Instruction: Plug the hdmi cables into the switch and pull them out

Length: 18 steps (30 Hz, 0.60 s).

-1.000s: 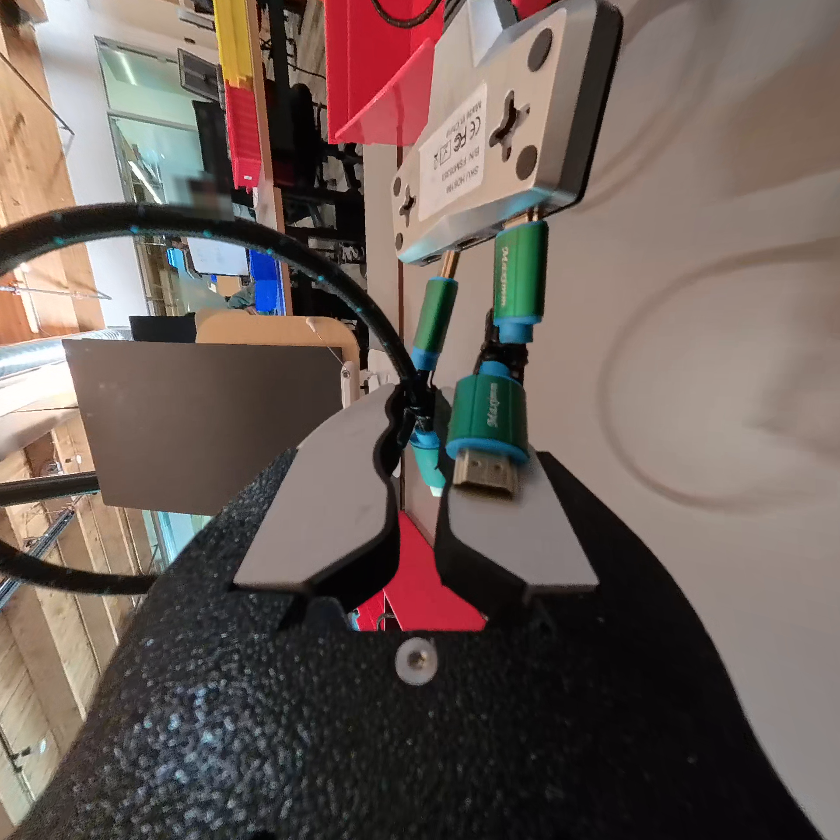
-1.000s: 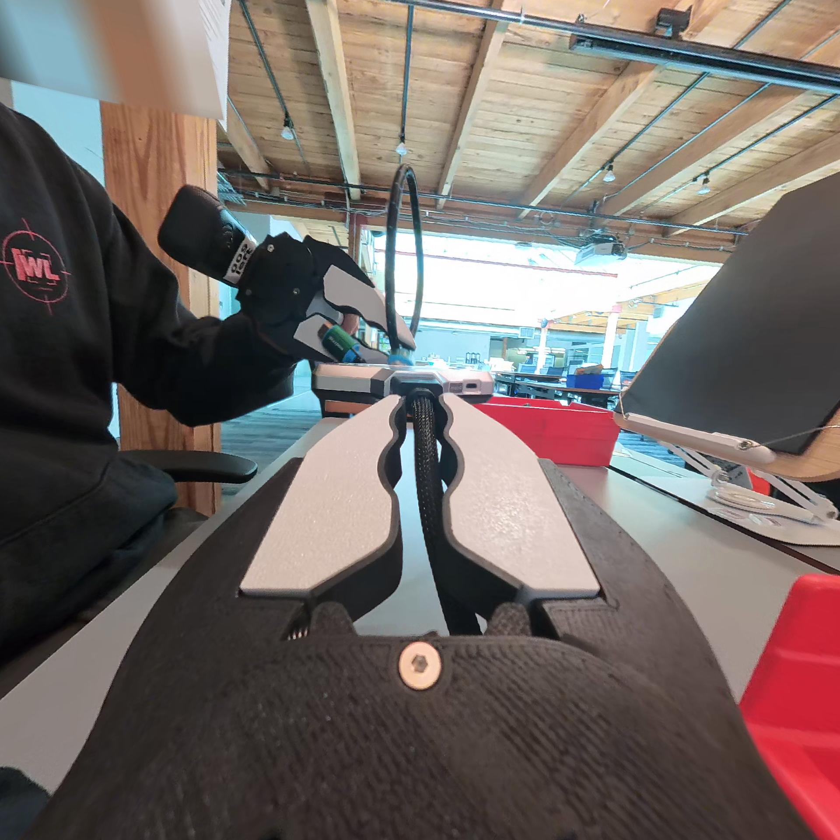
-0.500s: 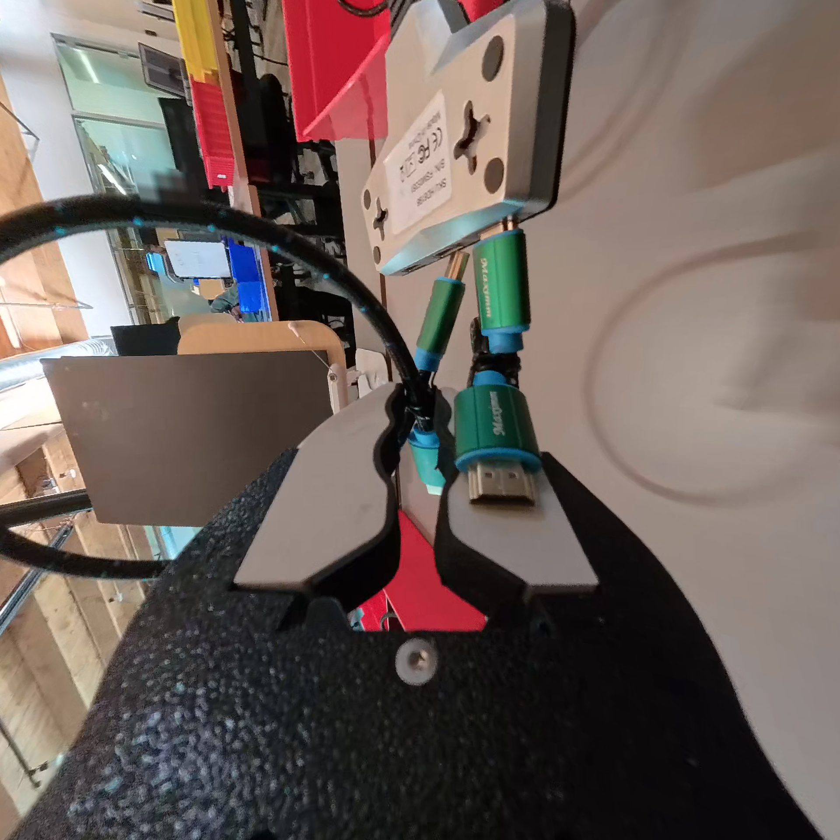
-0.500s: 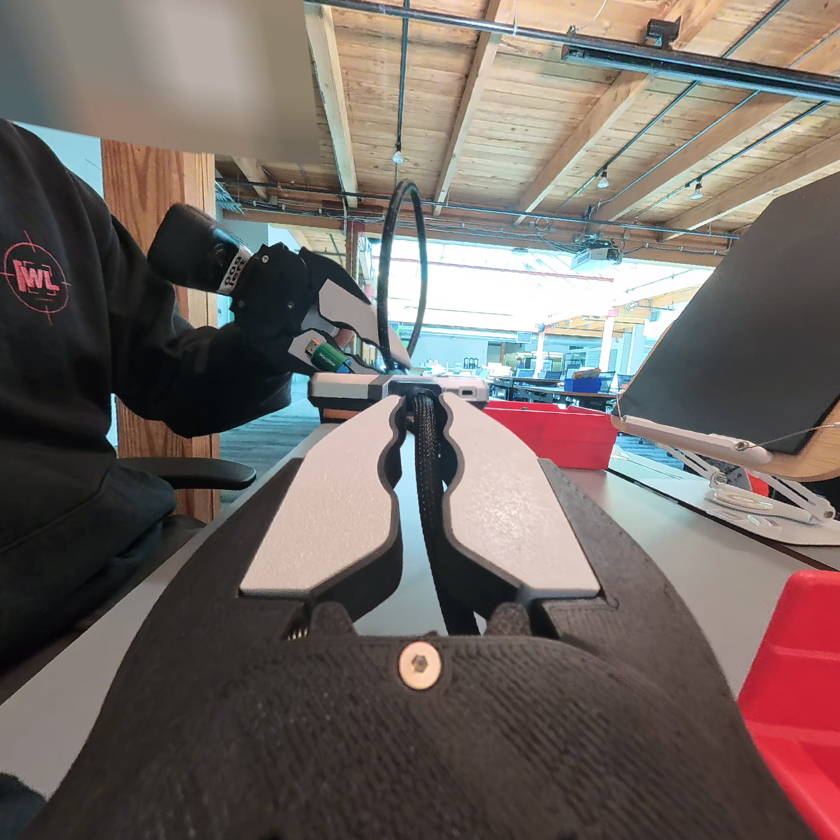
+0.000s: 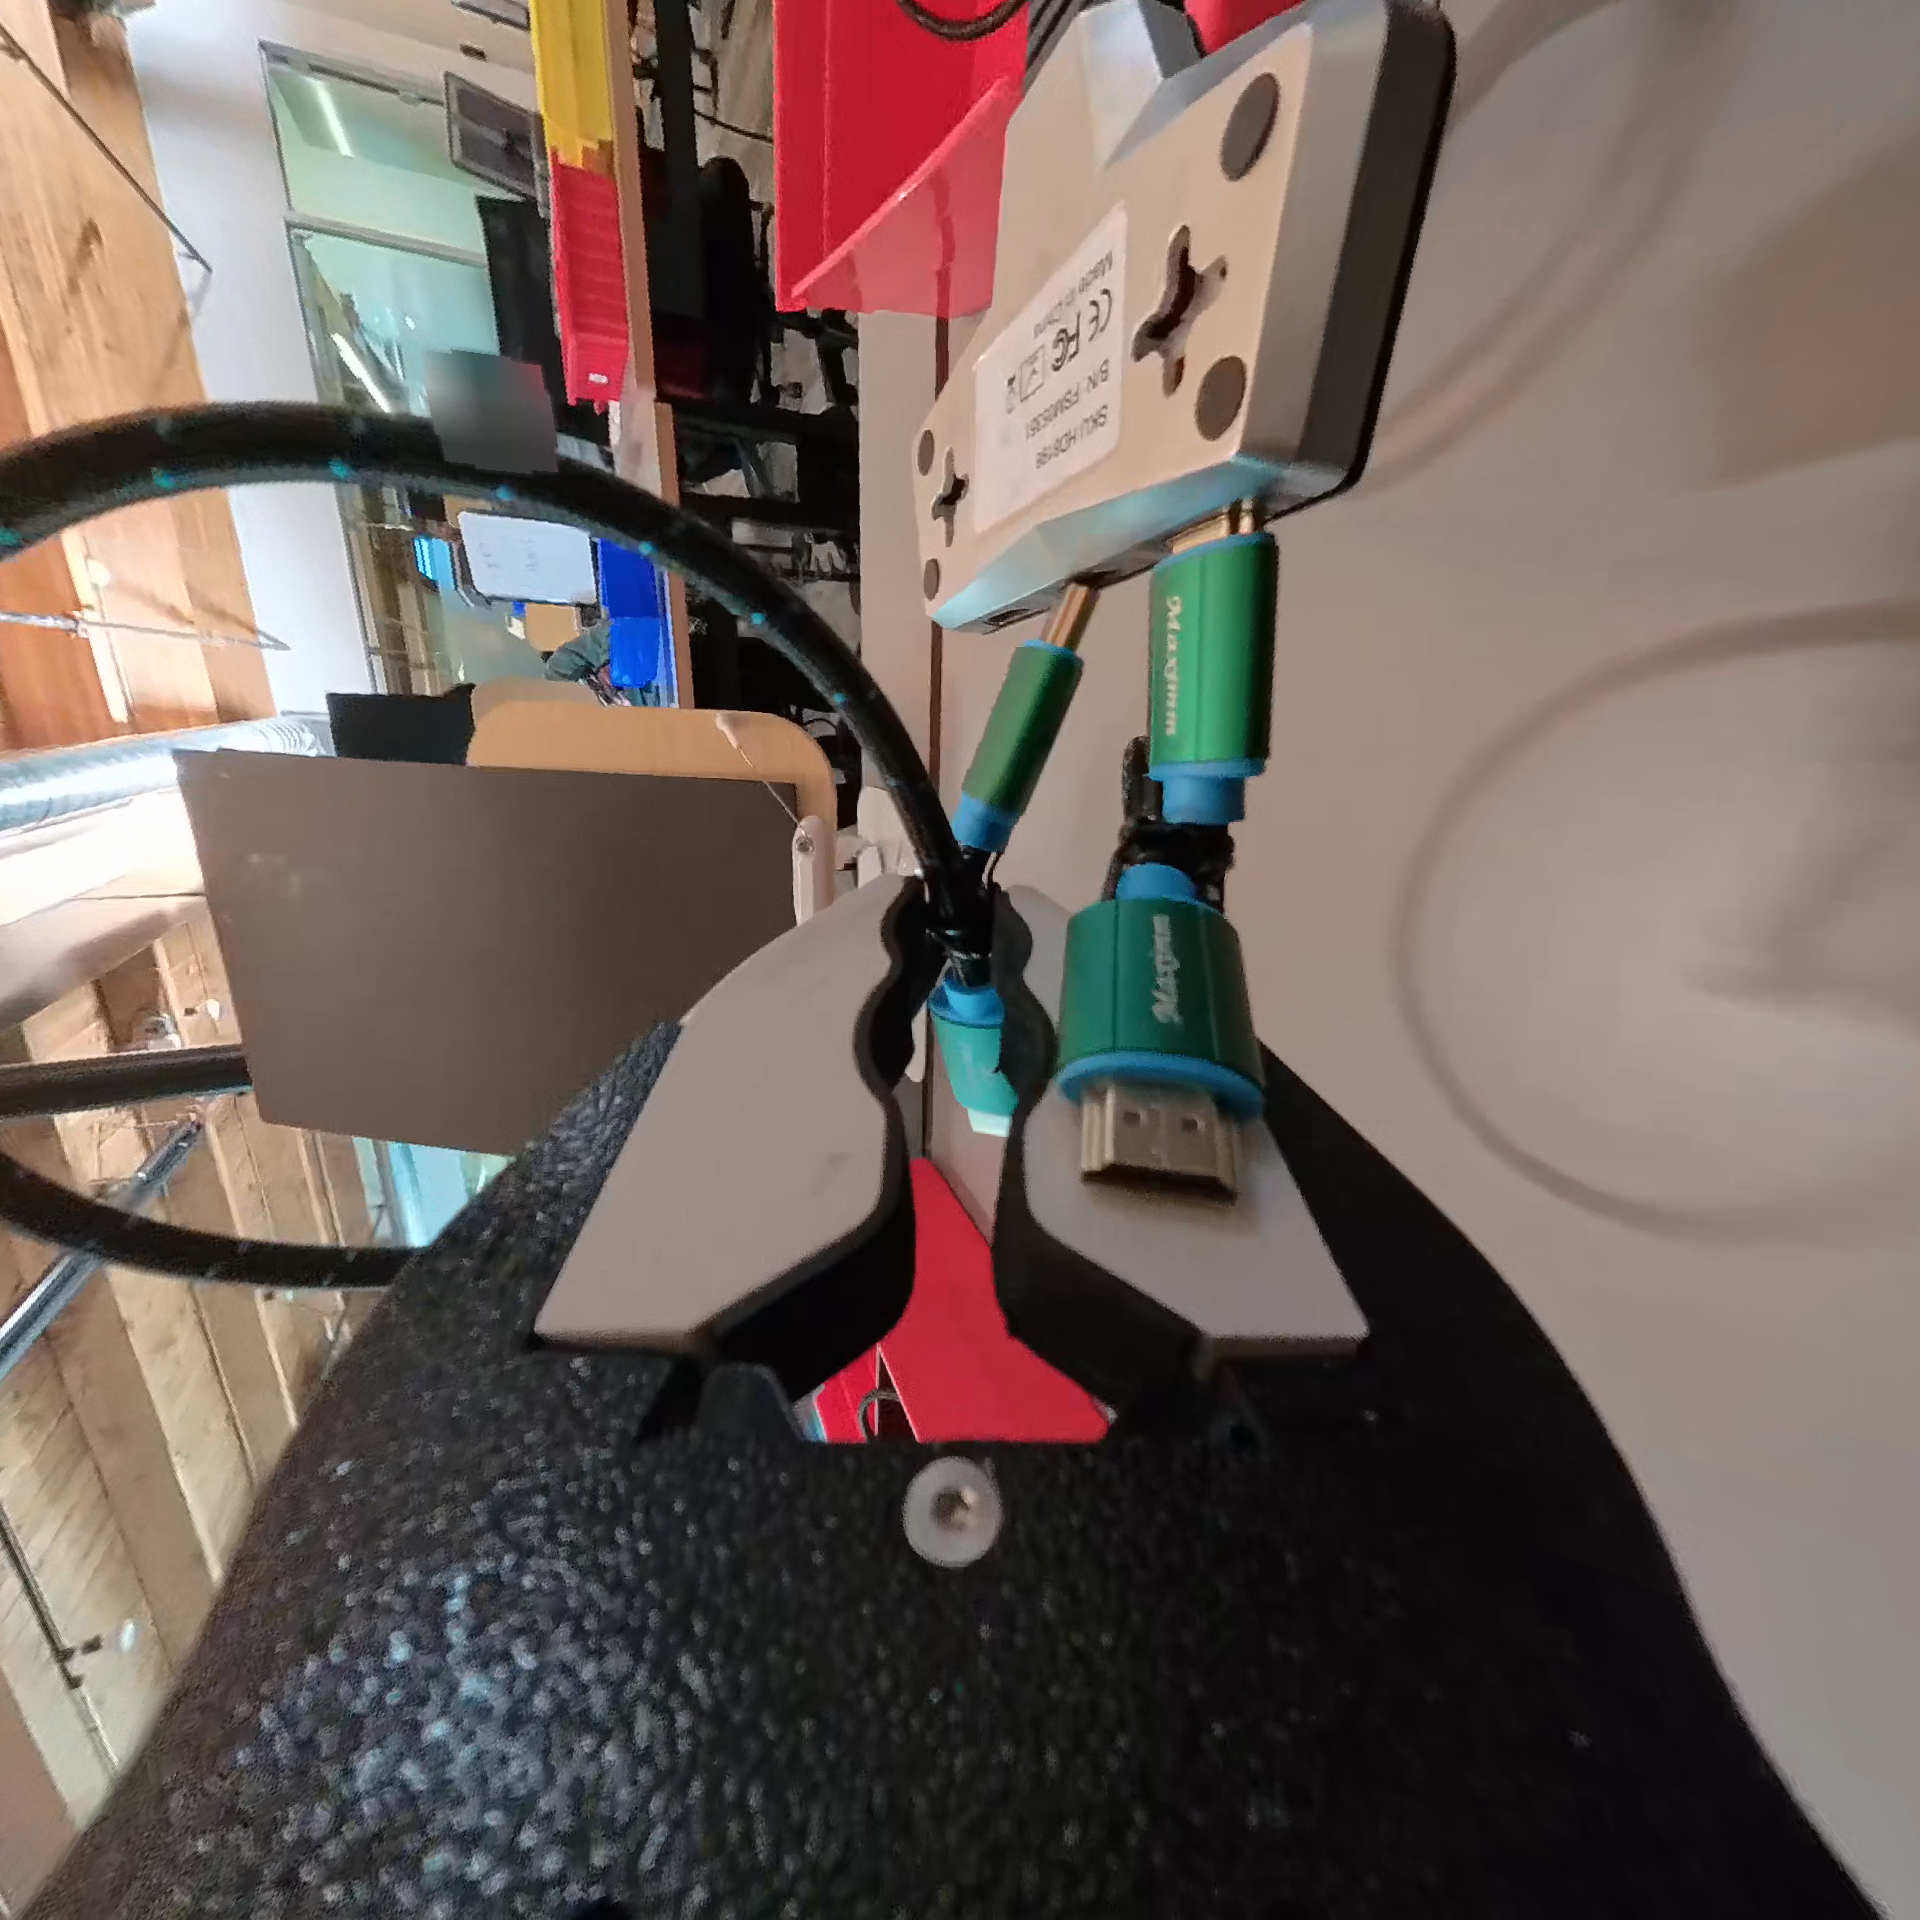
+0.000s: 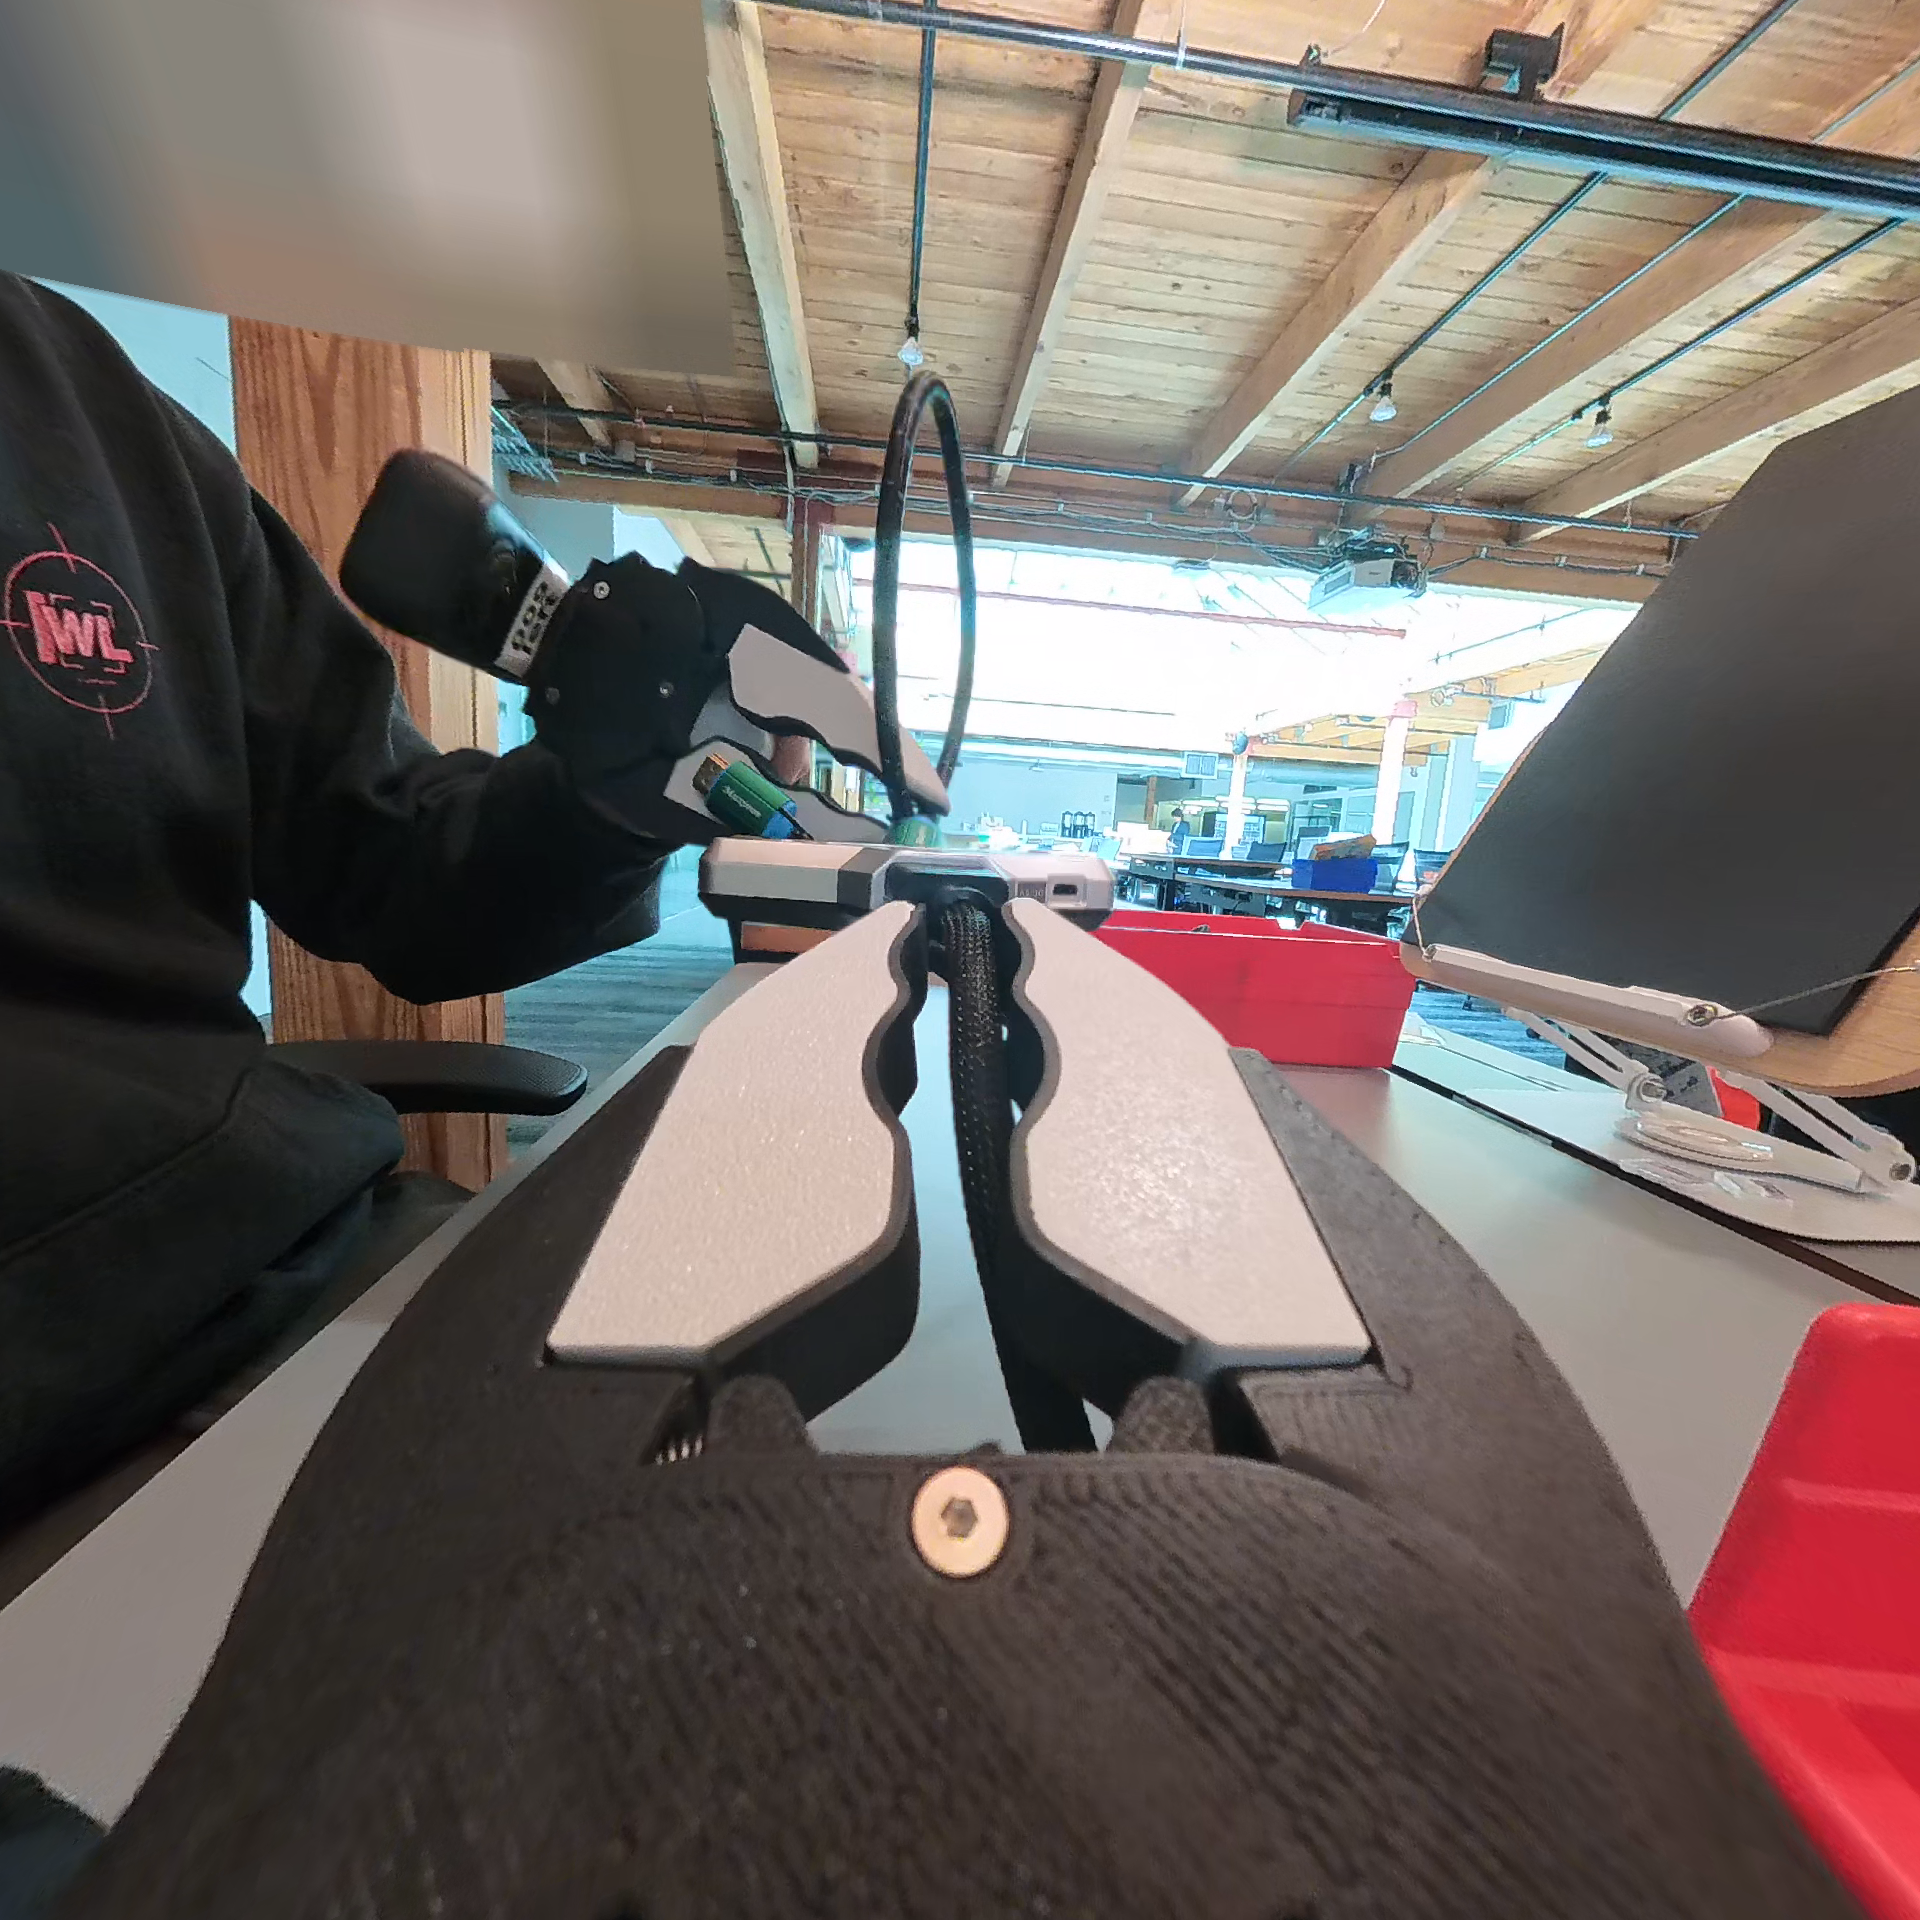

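The silver switch shows its labelled underside. Two green HDMI plugs sit in its near edge: the left one tilted with its gold tip showing, the right one further in. My left gripper is shut on a black braided cable just behind a teal-green plug. A loose green plug rests on its right finger. My right gripper is shut on another black braided cable that runs into the switch. The left gripper hovers over the switch there.
The grey table holds a red bin behind the switch and another red bin at the near right. A dark panel on a white stand stands at the right. A person's black sleeve is at the left.
The left gripper has wobbled slightly above the switch, and the loose plug has slid a little down its right finger. Both grippers stay shut on their cables.
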Motion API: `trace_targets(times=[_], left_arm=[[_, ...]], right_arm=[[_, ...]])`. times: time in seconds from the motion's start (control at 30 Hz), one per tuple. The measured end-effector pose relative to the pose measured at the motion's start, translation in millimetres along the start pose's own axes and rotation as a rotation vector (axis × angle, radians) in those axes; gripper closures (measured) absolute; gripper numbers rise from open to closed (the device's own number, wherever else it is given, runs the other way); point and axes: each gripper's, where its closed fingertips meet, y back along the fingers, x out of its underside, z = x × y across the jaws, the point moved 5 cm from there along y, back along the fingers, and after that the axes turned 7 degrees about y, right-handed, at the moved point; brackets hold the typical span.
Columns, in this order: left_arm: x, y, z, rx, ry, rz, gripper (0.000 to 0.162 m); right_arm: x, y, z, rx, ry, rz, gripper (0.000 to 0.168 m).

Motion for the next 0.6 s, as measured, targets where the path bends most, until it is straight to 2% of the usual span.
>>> trace_targets(times=[0.23, 0.4, 0.6], left_arm=[[-1.8, 0.2, -0.9, 0.04, -0.018, 0.03, 0.151], [-2.2, 0.4, -4.8, 0.143, 0.01, 0.049, 0.151], [-2.3, 1.8, -6.4, 0.327, 0.02, -0.017, 0.15]], right_arm=[[0.0, 0.7, -0.3, 0.002, -0.002, 0.001, 0.157], [0.4, 1.4, -0.9, 0.004, -0.002, 0.007, 0.156], [1.3, 0.7, 0.1, -0.006, -0.006, 0.011, 0.156]])
